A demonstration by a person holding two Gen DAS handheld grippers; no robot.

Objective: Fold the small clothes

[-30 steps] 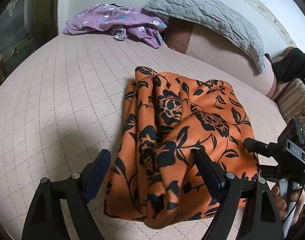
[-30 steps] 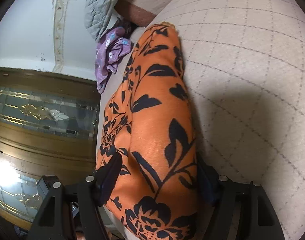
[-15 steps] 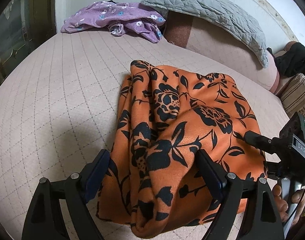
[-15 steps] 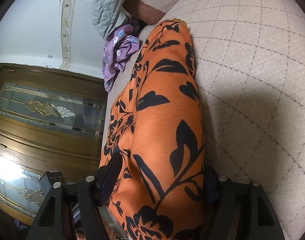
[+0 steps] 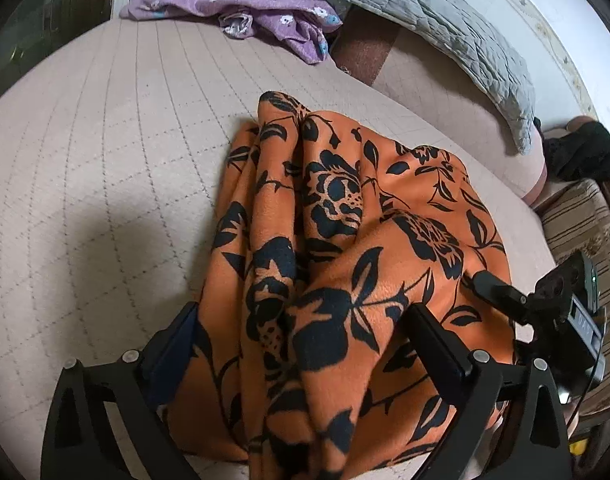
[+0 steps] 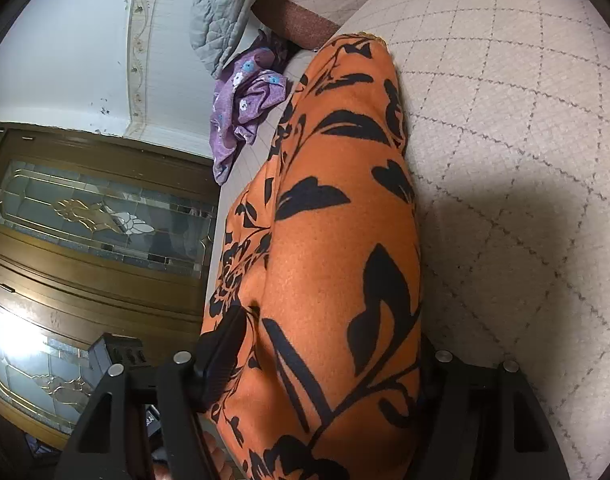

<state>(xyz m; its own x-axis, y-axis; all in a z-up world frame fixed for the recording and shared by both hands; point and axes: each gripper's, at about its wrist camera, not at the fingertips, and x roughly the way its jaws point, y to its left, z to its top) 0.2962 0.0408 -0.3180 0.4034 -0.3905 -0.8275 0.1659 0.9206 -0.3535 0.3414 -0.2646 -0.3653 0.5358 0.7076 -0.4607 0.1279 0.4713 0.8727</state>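
orange floral garment (image 5: pixel 345 264), grippers astride

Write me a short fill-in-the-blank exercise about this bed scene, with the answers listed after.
1. The orange fabric garment carries a black ____ print.
2. The crumpled purple flowered garment lies at the far end of the quilted beige bed cover, beside a grey quilted ____.
3. The garment bunched between the fingers of the left hand-held gripper is ____ in colour.

Answers: floral; pillow; orange
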